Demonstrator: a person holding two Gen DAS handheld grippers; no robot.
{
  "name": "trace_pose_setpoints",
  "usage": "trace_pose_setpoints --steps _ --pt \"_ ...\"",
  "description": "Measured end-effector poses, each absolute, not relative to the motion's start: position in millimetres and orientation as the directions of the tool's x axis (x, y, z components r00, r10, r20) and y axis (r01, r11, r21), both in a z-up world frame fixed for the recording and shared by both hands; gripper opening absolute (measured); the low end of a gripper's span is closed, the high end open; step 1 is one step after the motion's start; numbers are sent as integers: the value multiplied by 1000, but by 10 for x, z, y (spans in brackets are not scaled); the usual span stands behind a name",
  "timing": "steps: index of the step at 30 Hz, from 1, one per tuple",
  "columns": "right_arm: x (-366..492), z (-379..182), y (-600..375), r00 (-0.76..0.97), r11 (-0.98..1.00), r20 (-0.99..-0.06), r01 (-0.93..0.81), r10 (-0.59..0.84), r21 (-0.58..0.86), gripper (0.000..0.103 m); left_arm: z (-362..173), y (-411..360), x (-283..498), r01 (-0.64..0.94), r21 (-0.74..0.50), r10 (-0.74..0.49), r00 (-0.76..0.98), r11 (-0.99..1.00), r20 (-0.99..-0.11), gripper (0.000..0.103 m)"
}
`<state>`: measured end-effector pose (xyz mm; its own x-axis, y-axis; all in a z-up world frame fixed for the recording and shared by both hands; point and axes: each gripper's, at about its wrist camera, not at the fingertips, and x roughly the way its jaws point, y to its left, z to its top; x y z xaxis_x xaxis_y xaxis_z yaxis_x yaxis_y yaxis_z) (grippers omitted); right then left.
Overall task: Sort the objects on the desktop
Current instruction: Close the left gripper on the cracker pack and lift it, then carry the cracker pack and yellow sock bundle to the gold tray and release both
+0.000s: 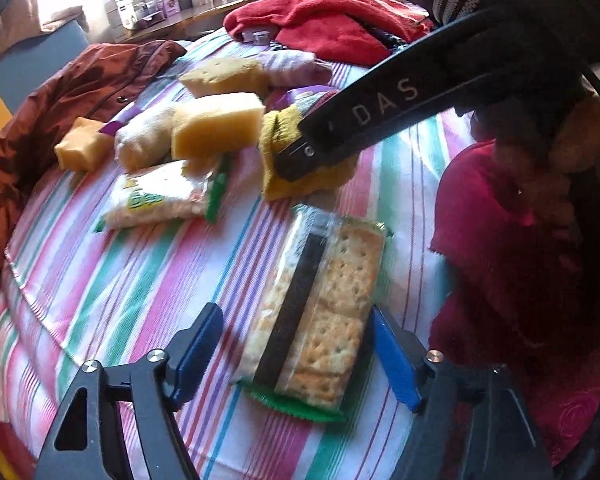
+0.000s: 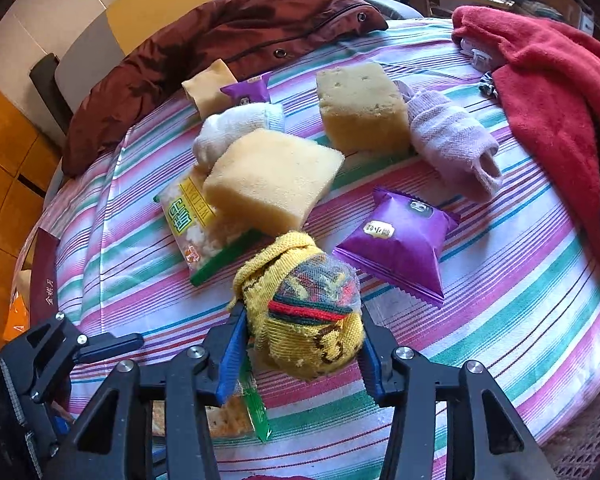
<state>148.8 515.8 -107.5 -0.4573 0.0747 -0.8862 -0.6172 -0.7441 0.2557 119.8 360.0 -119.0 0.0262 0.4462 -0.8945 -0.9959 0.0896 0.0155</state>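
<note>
In the left wrist view my left gripper is open, its blue fingers on either side of a clear pack of crackers lying on the striped cloth. In the right wrist view my right gripper is shut on a rolled yellow sock, both blue pads pressing its sides. The right gripper's black body and the yellow sock also show in the left wrist view. A purple snack packet lies just beyond the sock.
On the striped cloth lie yellow sponges, a green-edged snack bag, a white sock and a lilac sock. A brown jacket and red towel lie at the far edge.
</note>
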Motion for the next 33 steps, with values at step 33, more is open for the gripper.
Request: trace_pose_setpoints --steps 33 --pt "722 -358 3630 -662 -908 -709 -103 -242 405 49 -335 698 -219 -603 -226 552 -434 -765 -713 50"
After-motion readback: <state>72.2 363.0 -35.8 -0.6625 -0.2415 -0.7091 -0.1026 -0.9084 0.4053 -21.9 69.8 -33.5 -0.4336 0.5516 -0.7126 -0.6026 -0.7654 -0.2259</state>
